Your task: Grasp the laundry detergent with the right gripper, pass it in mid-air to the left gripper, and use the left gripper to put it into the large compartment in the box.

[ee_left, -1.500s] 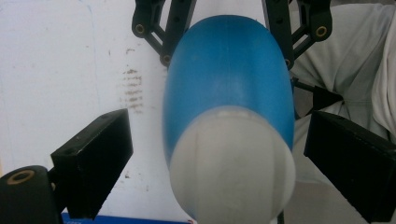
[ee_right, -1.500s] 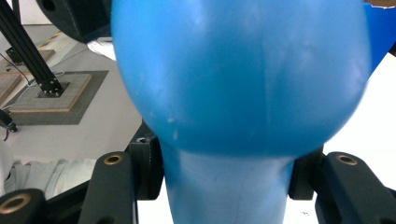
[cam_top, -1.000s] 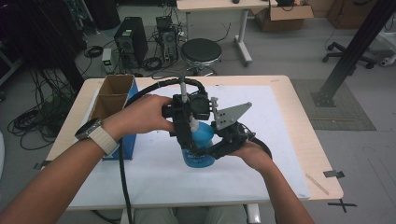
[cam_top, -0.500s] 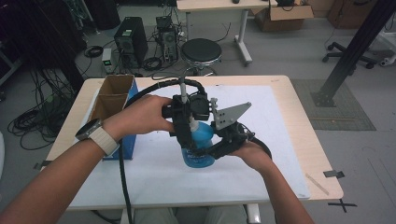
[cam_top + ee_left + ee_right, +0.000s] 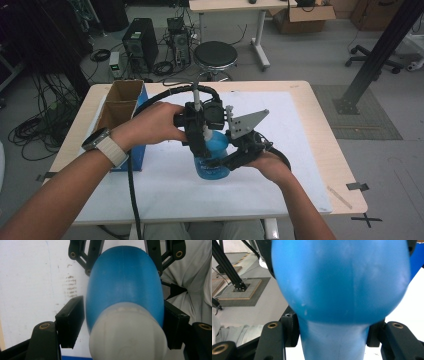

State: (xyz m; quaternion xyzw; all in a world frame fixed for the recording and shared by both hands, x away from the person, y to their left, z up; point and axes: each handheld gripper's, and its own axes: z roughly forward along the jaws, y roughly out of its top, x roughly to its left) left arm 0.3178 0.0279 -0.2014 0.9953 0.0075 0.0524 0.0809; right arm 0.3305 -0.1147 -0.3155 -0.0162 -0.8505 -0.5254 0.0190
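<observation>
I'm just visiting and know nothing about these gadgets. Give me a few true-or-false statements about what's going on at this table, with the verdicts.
1. A blue bottle stands on the white sheet. True.
2. The bottle's cap is red. False: it is white.
3. The right gripper grips the bottle's lower body. True: its fingers press both sides.
4. The left gripper rests far from the bottle. False: it sits up at the cap end, and its fingers have just been closing with the bottle between them.
5. An open cardboard box with a blue side stands at the table's left. True.
6. The person's left wrist is bare. False: it wears a watch with a pale strap.
</observation>
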